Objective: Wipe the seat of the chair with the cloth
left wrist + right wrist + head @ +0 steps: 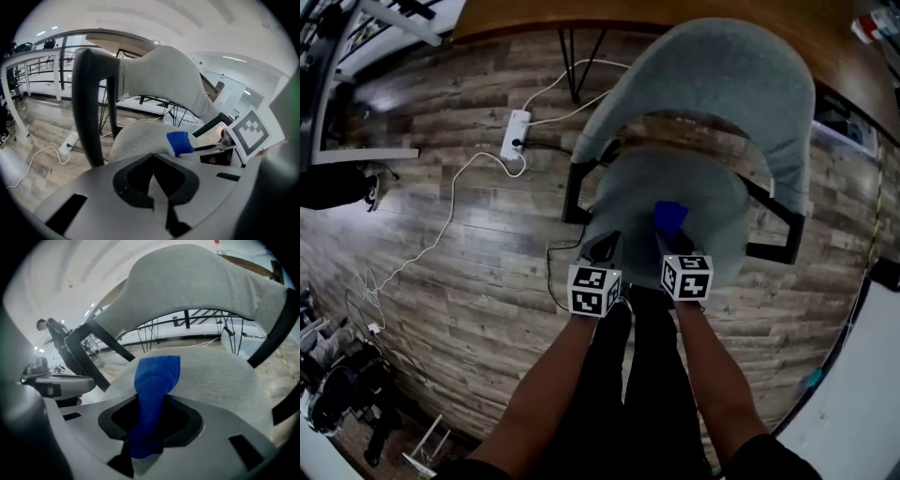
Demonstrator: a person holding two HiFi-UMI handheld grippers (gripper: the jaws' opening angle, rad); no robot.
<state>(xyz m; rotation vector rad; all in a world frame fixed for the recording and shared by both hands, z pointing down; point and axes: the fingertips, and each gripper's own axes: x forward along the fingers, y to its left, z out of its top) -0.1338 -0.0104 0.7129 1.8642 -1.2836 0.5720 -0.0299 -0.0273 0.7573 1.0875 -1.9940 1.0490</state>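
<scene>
- currently the right gripper (662,236) is clamped on the blue cloth (154,380), which sticks out ahead of its jaws in a bunched strip
- the cloth's free end lies over the grey chair seat (623,202), near the middle and towards the front; it looks to be touching the fabric, though i cannot tell how firmly
- the left gripper (154,174) has its jaws together with nothing between them, and hovers just beside the right gripper at the seat's front edge
- the curved backrest (722,75) stands well beyond both grippers, with a black arm support (773,204) at the side
- a white power strip (516,134) and its cable lie on the wooden floor (441,281) to the left, well apart from the chair seat
- judgement: the wiping step is in hand, and most of the seat looks not yet covered
- the next move calls for pressing the cloth flat on the seat and sweeping it side to side and back towards the backrest, with a grip tight enough that the cloth does not slip out
</scene>
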